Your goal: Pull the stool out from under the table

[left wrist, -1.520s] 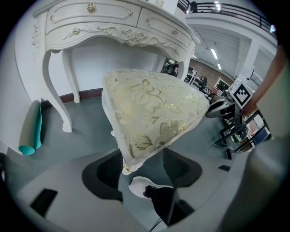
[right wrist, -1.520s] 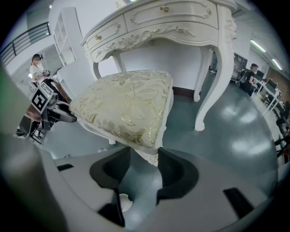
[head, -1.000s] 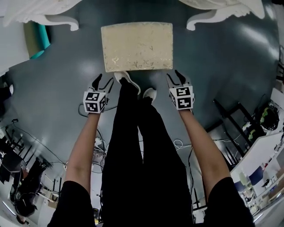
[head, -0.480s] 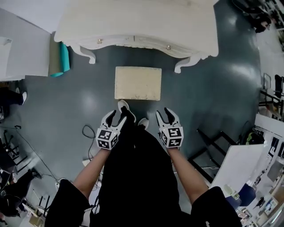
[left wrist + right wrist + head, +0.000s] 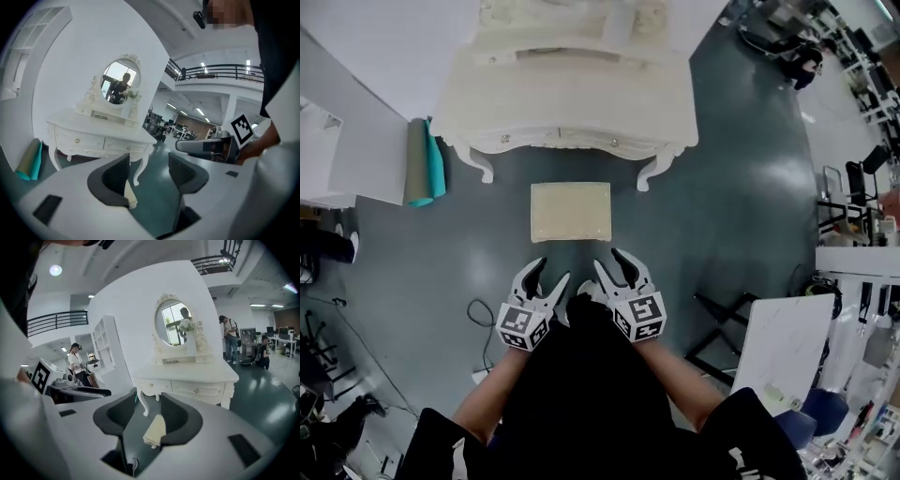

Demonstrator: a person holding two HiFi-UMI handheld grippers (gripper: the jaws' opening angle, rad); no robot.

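Room: open hall, white wall (image 5: 384, 56) at the back, railed gallery overhead in both gripper views, desks and black stands along the right side.

Floor (image 5: 741, 216): dark grey-green, glossy, with pale glare patches; loose cables (image 5: 478, 314) lie at the left near the person's feet.

Table (image 5: 572, 103): white dressing table on curved legs, two drawers with small knobs, set against the wall; oval mirror (image 5: 174, 324) in a carved frame on top.

Stool (image 5: 571, 212): cream rectangular seat, long axis running left to right, parallel to the table's front edge. It stands on the floor fully clear of the table, a strip of bare floor between it and the front legs, between the table and the person's shoes.

Rolls (image 5: 427, 161): one teal, one grey-green, leaning at the wall beside the table's left end.

Left gripper (image 5: 551, 274): jaws apart, clasping nothing, well short of the stool.

Right gripper (image 5: 609, 261): jaws apart, likewise empty; the stool shows on the floor far beyond them.

Change: a second ago both tongs sat low at the stool's near corners, wide apart; now they are raised, close together before the body, and the whole table is in sight. The stool keeps its place before the table
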